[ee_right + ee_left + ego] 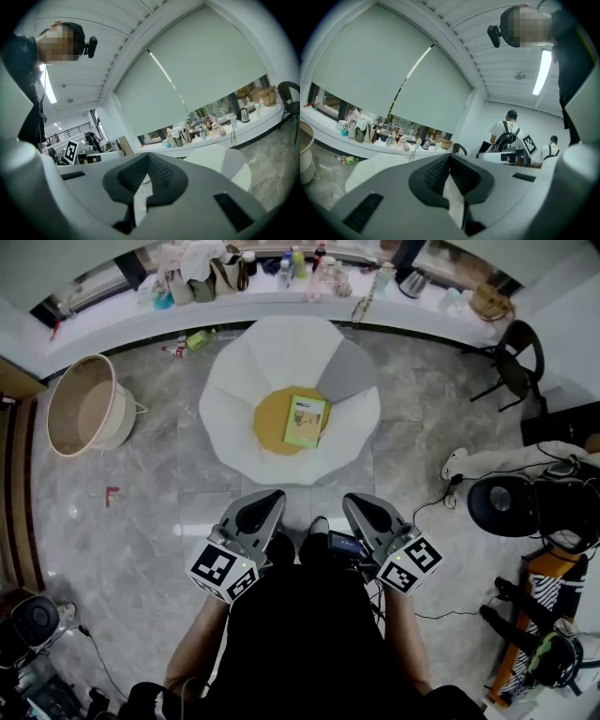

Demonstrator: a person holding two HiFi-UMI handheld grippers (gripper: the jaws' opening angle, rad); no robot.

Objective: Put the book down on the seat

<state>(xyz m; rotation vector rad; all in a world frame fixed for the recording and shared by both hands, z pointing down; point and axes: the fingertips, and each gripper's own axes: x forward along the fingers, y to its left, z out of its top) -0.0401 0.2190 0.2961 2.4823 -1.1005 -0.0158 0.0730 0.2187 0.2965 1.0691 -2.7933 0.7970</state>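
A green book [305,420] lies flat on the round yellow seat [272,423] of a white petal-shaped chair [281,352], in the middle of the head view. My left gripper [265,501] and right gripper [358,504] are held side by side close to my body, a short way in front of the chair and apart from the book. In the left gripper view the left gripper [450,158] has its jaws together with nothing between them. The right gripper [147,159] is likewise shut and empty. Both point above the chair toward the window wall.
A wicker basket [89,409] stands on the floor at the left. Bags and bottles line the window ledge [112,320] behind the chair. At the right are a black chair [516,357], a black round stool [506,507] and cables. Two people [508,133] stand further off.
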